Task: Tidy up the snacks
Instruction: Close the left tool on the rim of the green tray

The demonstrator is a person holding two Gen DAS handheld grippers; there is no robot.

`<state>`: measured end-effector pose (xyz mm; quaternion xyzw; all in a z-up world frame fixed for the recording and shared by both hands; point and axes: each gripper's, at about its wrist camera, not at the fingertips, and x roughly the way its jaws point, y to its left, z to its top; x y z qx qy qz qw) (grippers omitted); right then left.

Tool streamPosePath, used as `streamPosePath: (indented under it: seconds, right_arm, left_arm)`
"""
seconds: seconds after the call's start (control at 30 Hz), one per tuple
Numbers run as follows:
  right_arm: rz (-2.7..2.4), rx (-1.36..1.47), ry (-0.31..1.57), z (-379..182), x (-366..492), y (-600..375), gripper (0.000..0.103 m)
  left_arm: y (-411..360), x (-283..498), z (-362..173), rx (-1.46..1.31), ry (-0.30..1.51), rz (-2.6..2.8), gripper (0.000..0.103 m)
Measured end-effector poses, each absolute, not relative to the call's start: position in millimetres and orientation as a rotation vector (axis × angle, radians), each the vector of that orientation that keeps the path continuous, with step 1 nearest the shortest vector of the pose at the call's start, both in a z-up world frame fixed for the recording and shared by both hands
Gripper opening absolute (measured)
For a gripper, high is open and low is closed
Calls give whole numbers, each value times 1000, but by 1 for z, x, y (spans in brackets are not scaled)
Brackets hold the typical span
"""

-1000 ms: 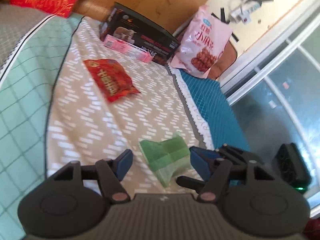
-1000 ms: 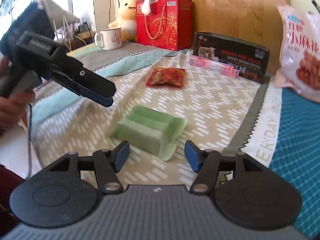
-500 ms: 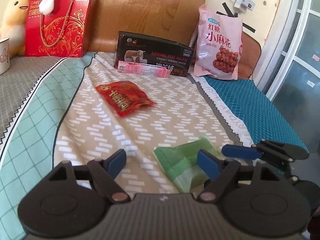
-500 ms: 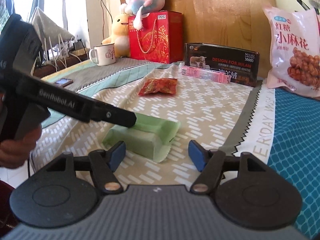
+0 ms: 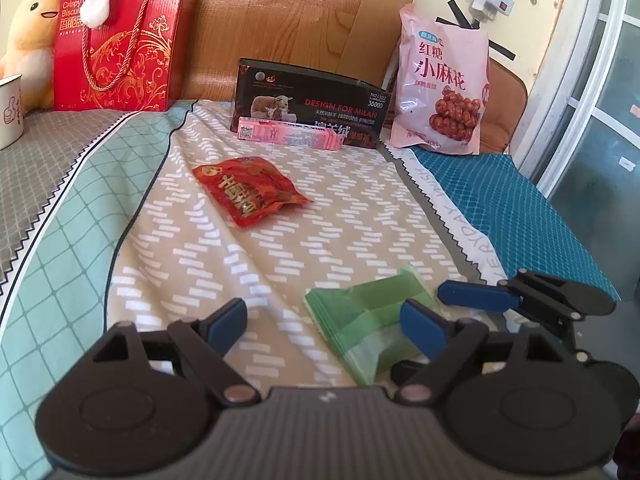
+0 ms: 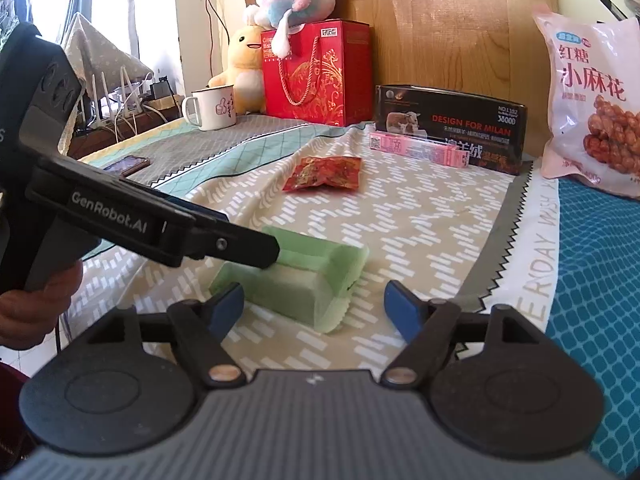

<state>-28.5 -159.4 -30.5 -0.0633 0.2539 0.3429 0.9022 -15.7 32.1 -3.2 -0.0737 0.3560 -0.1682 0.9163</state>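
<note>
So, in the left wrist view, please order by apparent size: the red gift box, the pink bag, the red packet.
1. red gift box
2. pink bag
3. red packet
The box and bag look close in size; the box is partly covered.

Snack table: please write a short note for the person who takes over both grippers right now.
Left gripper: open, holding nothing, low over the cloth with the green packet by its right finger.
Right gripper: open, holding nothing, pointed at the same green packet.
Red packet lies flat mid-cloth. Pink box lies in front of the black box. Pink bag stands at the back right.
Done: nothing visibly sorted yet.
Left: probably grip the green packet first, then the red one.
</note>
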Motion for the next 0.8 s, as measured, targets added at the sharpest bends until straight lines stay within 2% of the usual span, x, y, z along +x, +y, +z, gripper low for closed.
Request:
streamPosePath:
  seconds: [0.3,0.67,0.7,0.8]
  right_arm:
    - [723,-189,528,-30,-28,-145,82]
    - [741,-173,506,-30,-36,-144,60]
    - [739,-169,505,-30,-36,-145,59]
    - [728,-144,510,-30,-38,-147,49]
  left_arm:
    - [31,-15,-3,-147,737,-343,87]
    - [31,-16,-3,-138,740,-346,86]
    - [32,-17,-3,-138,741,-350,85]
    - [35,-22,-3,-148,741,-376,74]
